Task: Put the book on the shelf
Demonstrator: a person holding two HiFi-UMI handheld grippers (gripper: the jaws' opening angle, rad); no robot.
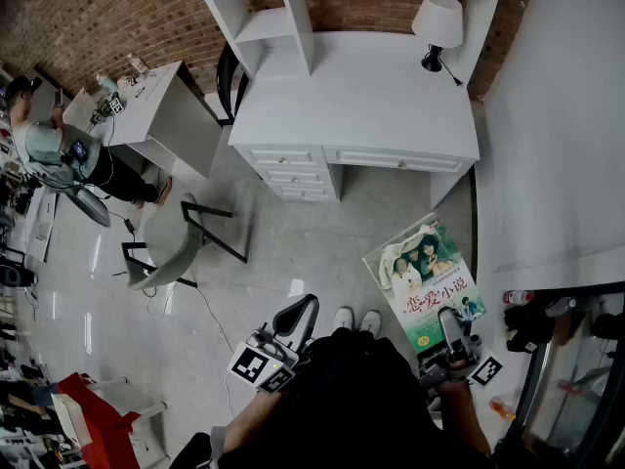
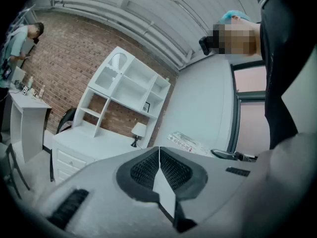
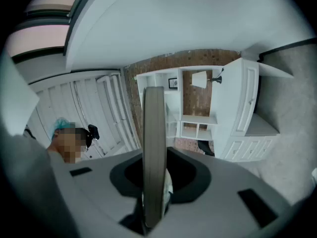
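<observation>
The book (image 1: 425, 281) is pinched at its near edge by the right gripper (image 1: 452, 332) and held over the floor (image 1: 293, 233), well apart from the white surface (image 1: 361, 106) and its shelf (image 1: 266, 22). The left gripper (image 2: 159, 155) is pressed together, with nothing held.

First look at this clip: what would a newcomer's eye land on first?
A colourful illustrated book, clamped at its edge in the right gripper, stands out at the head view's lower right. Beyond it stands a white desk with a shelf unit and a lamp at its back. The left gripper is shut and empty.
</observation>
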